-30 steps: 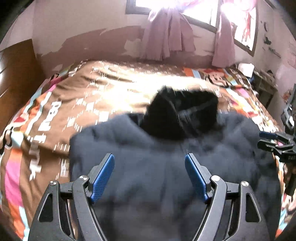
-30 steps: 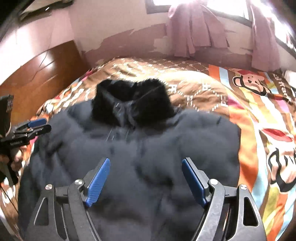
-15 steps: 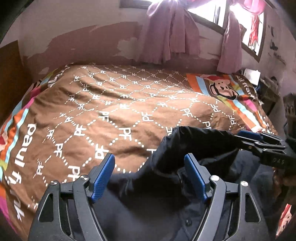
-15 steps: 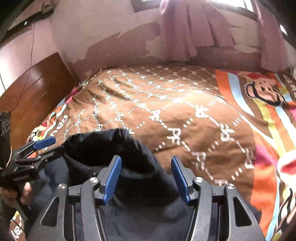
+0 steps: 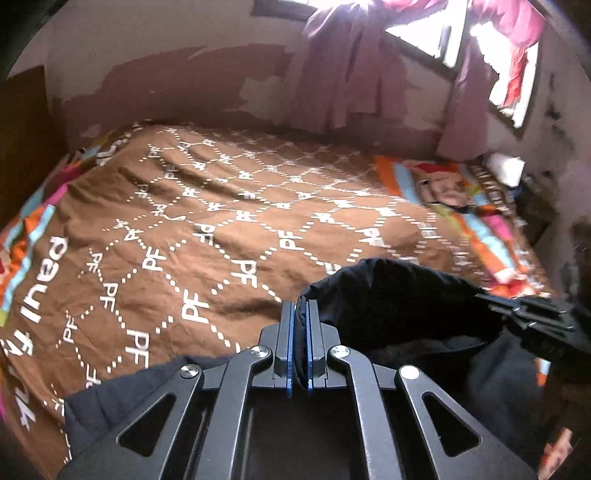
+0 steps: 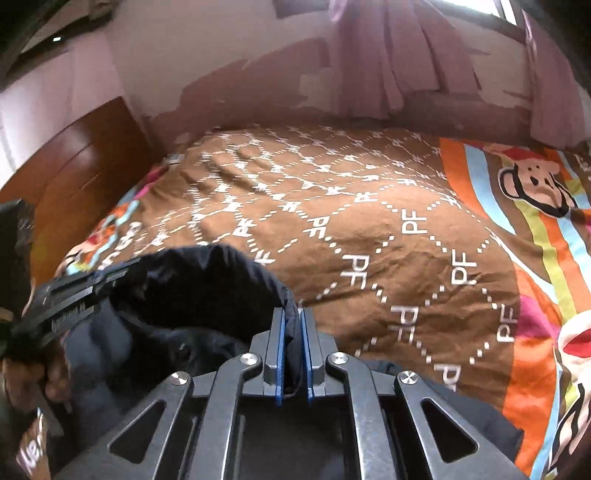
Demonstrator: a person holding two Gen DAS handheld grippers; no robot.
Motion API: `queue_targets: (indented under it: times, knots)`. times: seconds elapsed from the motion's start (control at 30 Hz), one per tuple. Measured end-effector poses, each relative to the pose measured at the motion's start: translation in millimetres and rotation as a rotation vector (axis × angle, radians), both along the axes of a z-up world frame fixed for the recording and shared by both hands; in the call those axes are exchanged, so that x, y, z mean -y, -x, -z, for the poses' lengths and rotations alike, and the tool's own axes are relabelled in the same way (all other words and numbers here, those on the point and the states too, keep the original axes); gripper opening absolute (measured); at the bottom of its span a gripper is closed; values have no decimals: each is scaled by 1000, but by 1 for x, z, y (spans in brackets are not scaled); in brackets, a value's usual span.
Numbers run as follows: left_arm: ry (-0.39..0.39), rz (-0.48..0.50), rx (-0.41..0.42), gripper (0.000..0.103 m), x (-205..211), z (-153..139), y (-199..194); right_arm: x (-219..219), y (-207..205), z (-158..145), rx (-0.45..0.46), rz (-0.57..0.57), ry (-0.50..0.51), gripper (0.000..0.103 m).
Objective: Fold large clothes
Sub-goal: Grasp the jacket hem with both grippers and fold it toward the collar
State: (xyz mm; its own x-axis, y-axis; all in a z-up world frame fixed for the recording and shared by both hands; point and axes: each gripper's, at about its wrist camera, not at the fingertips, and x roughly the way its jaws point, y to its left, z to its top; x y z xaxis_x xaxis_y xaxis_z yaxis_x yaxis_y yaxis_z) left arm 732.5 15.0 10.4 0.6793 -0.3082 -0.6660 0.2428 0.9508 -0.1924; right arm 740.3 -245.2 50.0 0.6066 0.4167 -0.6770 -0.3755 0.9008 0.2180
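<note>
Left tongs clenched on dark jacket, right tongs clenched on it, brown bedspread beneath.

The left gripper fills the bottom of the left wrist view, its two blue-padded fingers pressed close together on a fold of a dark navy padded jacket. The jacket's black edge arches to the right from that pinch toward the right gripper, whose dark fingers meet the fabric at the far right; whether they clamp it is blurred. More of the jacket lies beneath the left gripper's frame. Beyond spreads a brown bedspread printed with white "PF" diamonds and bright striped borders. Pink curtains hang at a bright window above a patchy wall.
</note>
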Motion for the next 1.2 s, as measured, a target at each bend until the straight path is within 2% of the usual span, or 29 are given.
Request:
queue_targets:
  times: [0.07, 0.2, 0.3, 0.4, 0.57, 0.67, 0.77, 0.8, 0.83, 0.9, 0.93, 0.97, 1.0, 1.03, 1.1, 1.17, 1.2]
  knots:
    - [7, 58, 1, 3, -10, -8, 19, 5, 21, -2, 12, -41, 31, 7]
    - [-3, 139, -96, 3, -17, -2, 39, 9, 45, 8, -15, -101, 67, 7]
    - [-133, 203, -170, 3, -1, 19, 52, 4, 52, 23, -53, -130, 115, 7]
    - [-221, 216, -250, 3, 15, 46, 53, -4, 48, 48, -121, -141, 170, 7]
    - [-306, 198, -314, 3, 30, 85, 37, -15, 41, 86, -167, -142, 234, 7]
    - [-343, 189, -313, 3, 36, 93, 36, -20, 39, 90, -178, -131, 247, 7]
    - [-301, 222, -251, 4, 21, 79, 48, -10, 46, 79, -169, -119, 194, 10]
    - [-288, 238, -236, 4, 15, 74, 52, -3, 49, 73, -171, -116, 162, 17]
    - [-278, 250, -227, 6, 11, 69, 56, 2, 53, 65, -171, -118, 129, 31]
    - [-254, 260, -205, 12, 0, 55, 64, 11, 61, 50, -145, -120, 86, 49]
    - [-242, 259, -192, 19, -2, 49, 67, 16, 64, 42, -125, -120, 64, 50]
    - [-215, 258, -167, 28, -8, 41, 71, 21, 64, 31, -107, -120, 17, 50]
    - [-189, 256, -142, 32, -10, 35, 76, 23, 62, 24, -100, -112, -25, 50]
    - [-136, 255, -100, 35, -14, 25, 79, 26, 58, 19, -93, -99, -60, 50]
    - [-26, 240, -45, 36, -16, 9, 76, 28, 45, 12, -95, -56, -145, 50]
    - [48, 200, -35, 36, -17, 1, 63, 24, 28, 13, -109, -25, -212, 34]
    - [82, 182, -45, 36, -15, 1, 54, 20, 17, 18, -137, -8, -245, 22]
